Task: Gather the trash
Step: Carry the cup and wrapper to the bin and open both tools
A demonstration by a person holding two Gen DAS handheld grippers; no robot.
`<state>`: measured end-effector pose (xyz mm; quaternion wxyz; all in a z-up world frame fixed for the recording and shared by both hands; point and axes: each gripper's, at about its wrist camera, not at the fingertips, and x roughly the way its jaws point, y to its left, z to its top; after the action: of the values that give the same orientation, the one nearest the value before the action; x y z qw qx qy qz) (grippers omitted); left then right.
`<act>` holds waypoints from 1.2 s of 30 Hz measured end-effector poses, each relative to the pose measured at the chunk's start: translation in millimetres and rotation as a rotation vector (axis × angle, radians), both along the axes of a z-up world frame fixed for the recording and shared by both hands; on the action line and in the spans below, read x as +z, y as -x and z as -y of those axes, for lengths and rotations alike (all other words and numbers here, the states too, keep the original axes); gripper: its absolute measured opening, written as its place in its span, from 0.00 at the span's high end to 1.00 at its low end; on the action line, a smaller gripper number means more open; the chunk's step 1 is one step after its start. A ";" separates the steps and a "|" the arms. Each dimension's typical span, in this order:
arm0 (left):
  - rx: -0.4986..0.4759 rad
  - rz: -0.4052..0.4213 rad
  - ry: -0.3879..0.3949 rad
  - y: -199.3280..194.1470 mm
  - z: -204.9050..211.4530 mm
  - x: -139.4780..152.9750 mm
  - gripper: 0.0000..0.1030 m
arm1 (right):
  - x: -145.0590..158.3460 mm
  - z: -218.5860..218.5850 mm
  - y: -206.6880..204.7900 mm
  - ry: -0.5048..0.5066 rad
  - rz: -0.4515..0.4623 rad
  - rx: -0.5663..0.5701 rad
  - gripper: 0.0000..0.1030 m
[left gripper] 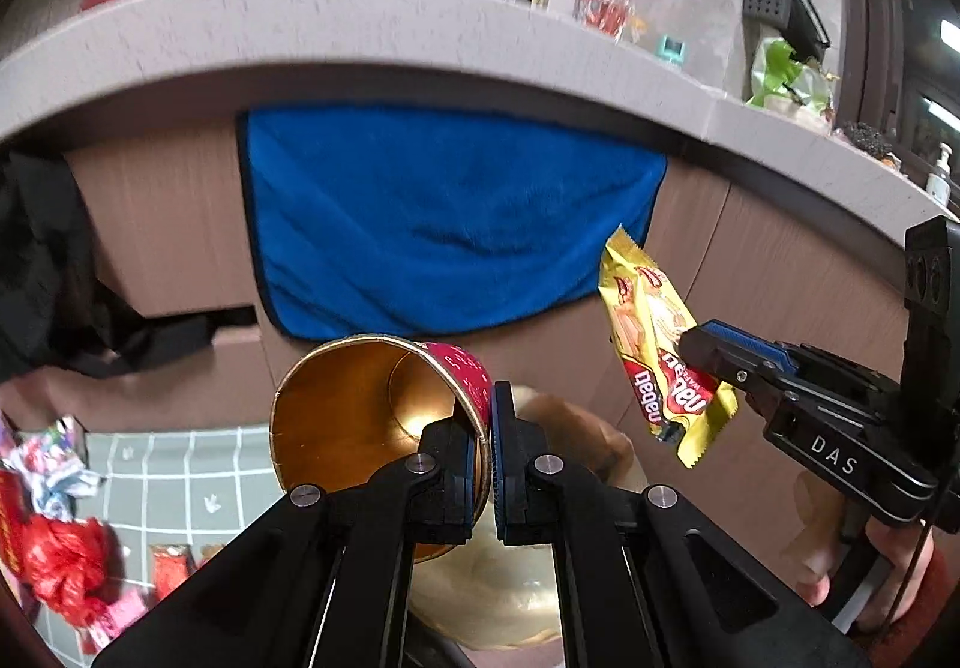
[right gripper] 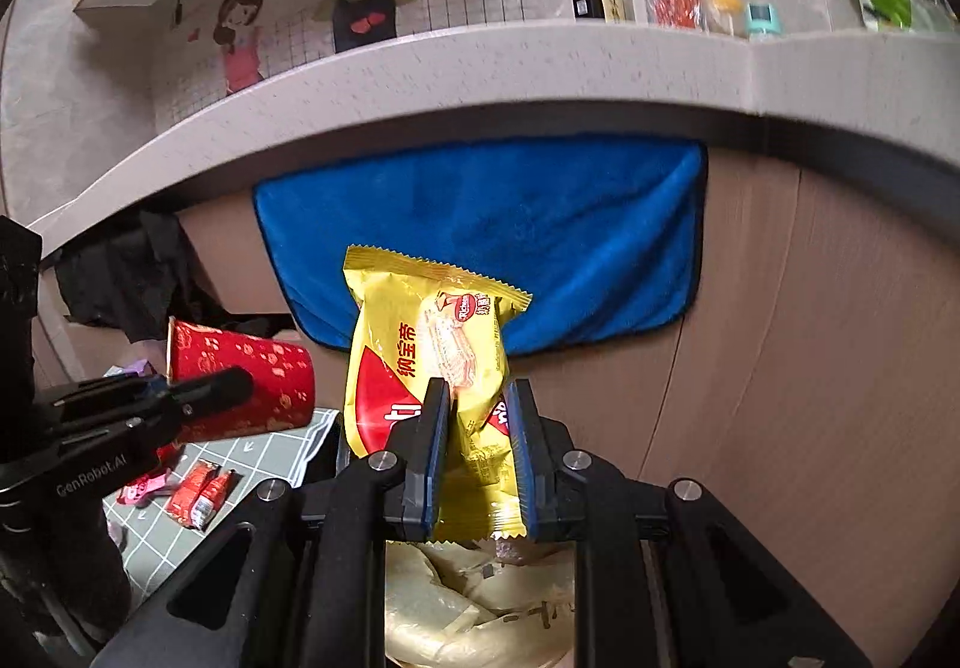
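Trash is in both tools at once: the left gripper [left gripper: 491, 464] has its jaws pinched tight on the rim of a red paper cup [left gripper: 372, 416], one finger inside the gold-lined mouth and the other against the red patterned outside, so the cup lies tipped on its side with its opening toward seven o'clock in the left wrist view. At three o'clock from it in that view the right gripper [left gripper: 696, 347] comes in from the right edge, a hand [left gripper: 864, 560] below its handle, clamping a yellow snack wrapper [left gripper: 657, 350] that hangs slanted with its top corner up at twelve. The right wrist view shows the same wrapper [right gripper: 429, 344] upright between the blue pads [right gripper: 433, 458], the jaws nearly closed and squeezing its lower half, its crimped top edge at twelve o'clock. At nine o'clock there, the cup [right gripper: 240, 368] sits in the other tool [right gripper: 174, 398]. Directly under both, at six o'clock, a pale translucent bag [right gripper: 480, 602] lies open. Behind, a blue towel [right gripper: 492, 236] hangs on the cabinet front below the grey countertop [right gripper: 420, 68]. More wrappers [right gripper: 201, 494] lie on the grey gridded mat [right gripper: 264, 452] at eight o'clock.
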<state>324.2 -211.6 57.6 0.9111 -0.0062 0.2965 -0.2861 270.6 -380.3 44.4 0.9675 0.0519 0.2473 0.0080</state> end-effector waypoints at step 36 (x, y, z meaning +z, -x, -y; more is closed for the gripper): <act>0.318 -0.004 0.035 12.4 -251.3 22.1 0.61 | -1.6 -90.6 5.5 0.040 0.063 0.031 0.41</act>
<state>311.7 39.7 79.7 0.9441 -0.0694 0.2887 -0.1435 265.0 -289.7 42.8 0.9754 0.0283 0.2178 0.0195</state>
